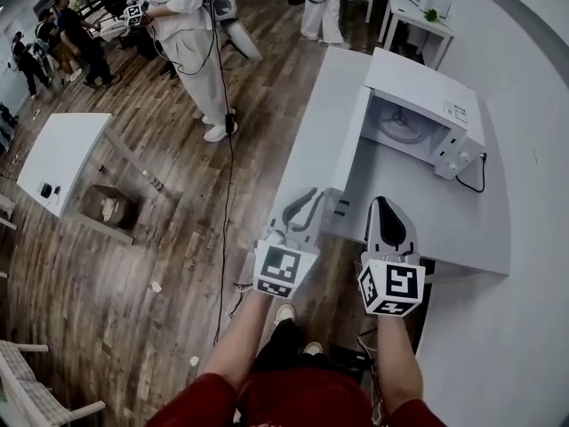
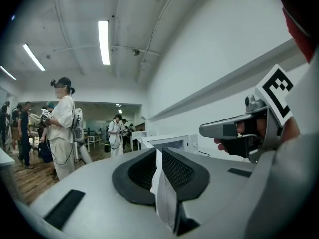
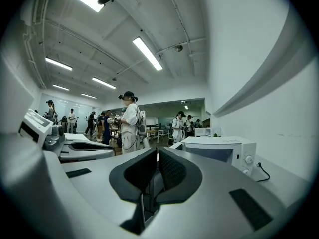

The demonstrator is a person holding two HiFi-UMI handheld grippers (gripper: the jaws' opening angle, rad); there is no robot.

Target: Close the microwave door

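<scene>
Approach. Microwave (image 1: 428, 114) stands far right on the white table (image 1: 462, 229), its door (image 1: 349, 145) swung wide, free edge nearest. Left gripper (image 1: 312, 195) and right gripper (image 1: 385, 204) are both closed and empty, just short of the door. Next, probably: push that edge rightward to latch it.

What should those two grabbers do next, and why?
Probably nudge the left gripper against the outer face of the open door and swing it toward the microwave: the door stands wide open, and that shut gripper is nearest its free edge.
</scene>
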